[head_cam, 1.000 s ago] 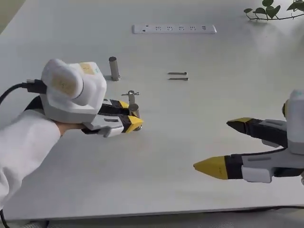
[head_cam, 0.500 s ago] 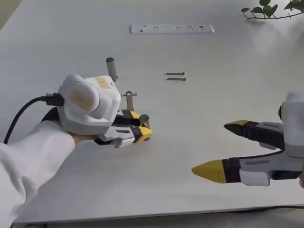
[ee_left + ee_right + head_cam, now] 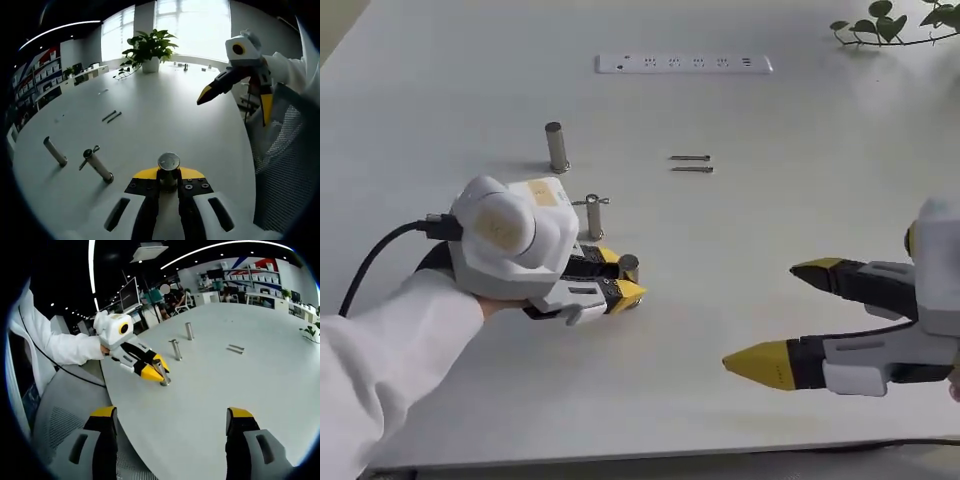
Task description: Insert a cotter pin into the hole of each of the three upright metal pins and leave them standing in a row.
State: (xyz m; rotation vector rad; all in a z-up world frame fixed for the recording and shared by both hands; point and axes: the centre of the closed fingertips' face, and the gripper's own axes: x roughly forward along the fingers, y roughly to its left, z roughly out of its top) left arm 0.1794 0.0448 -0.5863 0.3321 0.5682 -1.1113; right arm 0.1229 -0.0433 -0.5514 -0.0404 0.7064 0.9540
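My left gripper [image 3: 623, 288] is shut on a short upright metal pin [image 3: 628, 266] that stands on the white table; the left gripper view has the pin's round top [image 3: 169, 161] between the yellow jaw tips. Just behind it stands a second pin [image 3: 594, 216] with a cotter pin through its top [image 3: 88, 152]. A third, bare pin [image 3: 556, 147] stands farther back left. Two loose cotter pins [image 3: 691, 163] lie side by side mid-table. My right gripper [image 3: 760, 315] hovers open and empty at the near right, apart from all of them.
A white power strip [image 3: 684, 64] lies at the far edge of the table [image 3: 800, 130], and plant leaves [image 3: 895, 20] reach in at the far right corner. A black cable [image 3: 375, 260] trails from the left gripper. A mesh chair [image 3: 285, 150] stands beside the table.
My left gripper has moved right and nearer with the metal pin held in it, away from the pin with the cotter. The right gripper has barely shifted.
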